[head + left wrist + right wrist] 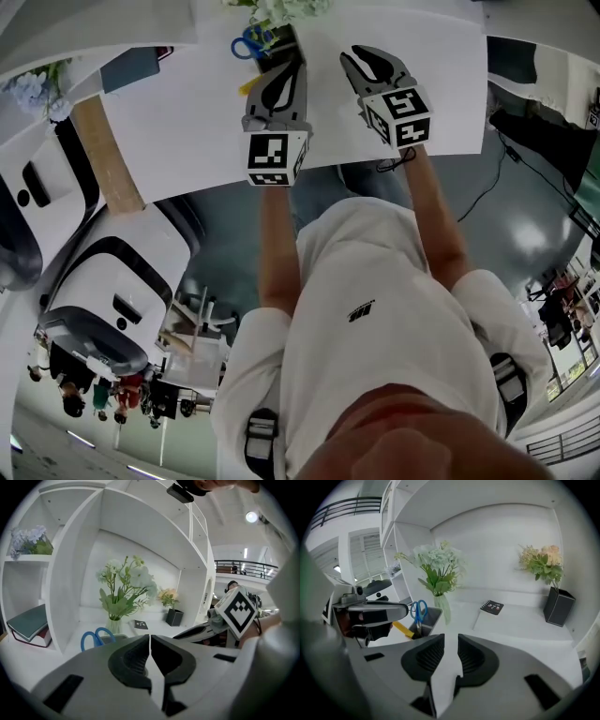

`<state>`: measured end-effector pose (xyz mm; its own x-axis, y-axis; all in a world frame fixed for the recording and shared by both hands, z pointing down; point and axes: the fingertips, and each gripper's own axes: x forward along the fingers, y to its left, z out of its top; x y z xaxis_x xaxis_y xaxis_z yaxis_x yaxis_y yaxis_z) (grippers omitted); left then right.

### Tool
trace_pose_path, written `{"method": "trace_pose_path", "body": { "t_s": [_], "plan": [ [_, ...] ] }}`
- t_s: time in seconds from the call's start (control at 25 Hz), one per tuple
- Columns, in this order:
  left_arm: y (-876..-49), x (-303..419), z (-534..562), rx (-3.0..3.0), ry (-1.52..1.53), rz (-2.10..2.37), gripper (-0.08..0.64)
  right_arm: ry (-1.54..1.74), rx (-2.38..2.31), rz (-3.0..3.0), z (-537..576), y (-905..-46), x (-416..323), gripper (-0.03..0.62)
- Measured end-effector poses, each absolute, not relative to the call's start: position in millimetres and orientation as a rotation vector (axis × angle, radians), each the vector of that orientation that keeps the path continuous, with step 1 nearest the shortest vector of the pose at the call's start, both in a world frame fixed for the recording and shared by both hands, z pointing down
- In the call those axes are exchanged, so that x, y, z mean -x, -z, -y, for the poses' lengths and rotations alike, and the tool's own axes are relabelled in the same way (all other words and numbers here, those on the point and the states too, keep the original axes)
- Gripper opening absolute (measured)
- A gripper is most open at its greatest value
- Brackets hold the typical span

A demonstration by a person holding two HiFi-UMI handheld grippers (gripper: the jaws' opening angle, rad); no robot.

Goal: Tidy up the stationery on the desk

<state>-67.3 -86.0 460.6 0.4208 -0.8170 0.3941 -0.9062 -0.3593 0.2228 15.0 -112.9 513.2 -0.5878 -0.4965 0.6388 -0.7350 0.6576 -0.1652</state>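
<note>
Your right claw (450,641) stands partly open and empty, with bare desk (520,620) showing between its pads. Your left claw (150,639) is clenched on nothing. Ahead-left of the right claw: grey holder (432,617), blue scissors (419,610) standing in it, yellow tool (404,629) just left.

Open desktop (520,620) (vase (442,607) leftward)

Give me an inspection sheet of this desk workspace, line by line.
Surface: white desk, under shelving.
Job's things: blue scissors and a yellow tool standing in a grey holder; small black notebook lying flat.
Clutter: glass vase of white flowers, black flower pot, books on a side shelf.
Tongs: left tongs closed, empty; right tongs apart, empty.
Cables: one black cable on the floor.
Surroundings: white shelving; people far off.
</note>
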Motion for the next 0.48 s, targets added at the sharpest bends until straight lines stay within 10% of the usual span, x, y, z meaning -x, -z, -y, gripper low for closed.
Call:
{"method": "trace_pose_path", "body": {
  "t_s": [0.48],
  "plan": [
    [-495.0,13.9,79.8,-2.306,-0.38,1.316,0.0,-0.586,-0.875,2.195,87.8,-564.2,-45.6,0.078]
  ]
}}
